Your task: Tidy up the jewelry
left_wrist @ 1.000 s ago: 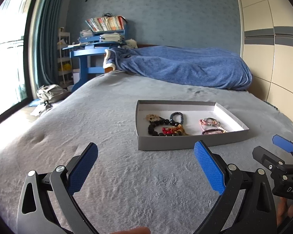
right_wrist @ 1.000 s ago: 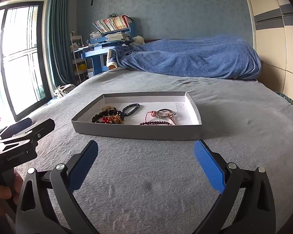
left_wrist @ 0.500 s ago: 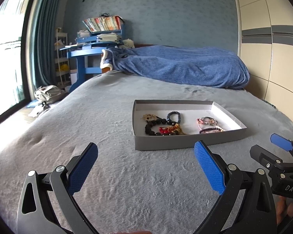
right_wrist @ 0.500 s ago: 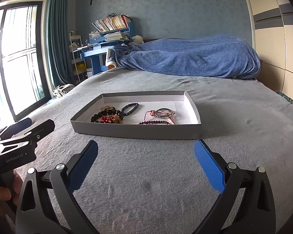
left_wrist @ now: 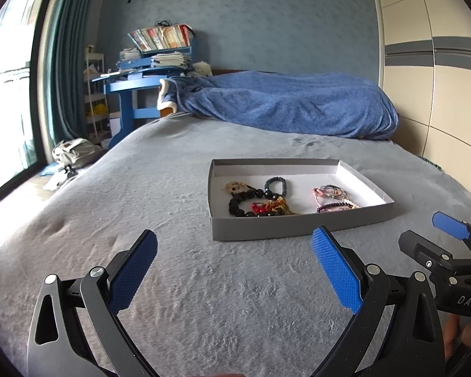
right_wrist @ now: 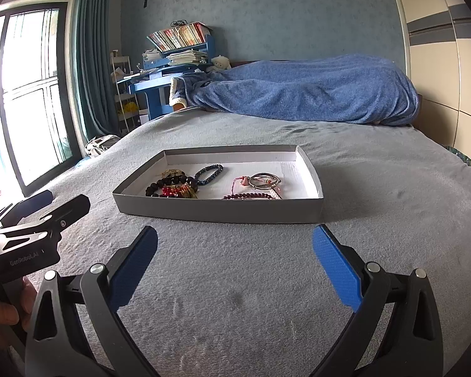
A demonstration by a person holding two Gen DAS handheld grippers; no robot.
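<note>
A shallow grey cardboard tray lies on the grey bed. Inside it are a black bead bracelet, a dark blue bead bracelet, a red and gold piece, and pink and silver bangles. My left gripper is open and empty, short of the tray's near left corner. My right gripper is open and empty, just short of the tray's front wall.
A rumpled blue blanket lies across the far end of the bed. A blue desk with books stands at the back left, by a window and curtain. Wardrobe doors line the right side. A bag is on the floor.
Both grippers have shifted slightly, and the tray sits a little differently in each view. Both jaws stay open and empty. The jewelry has not moved.
</note>
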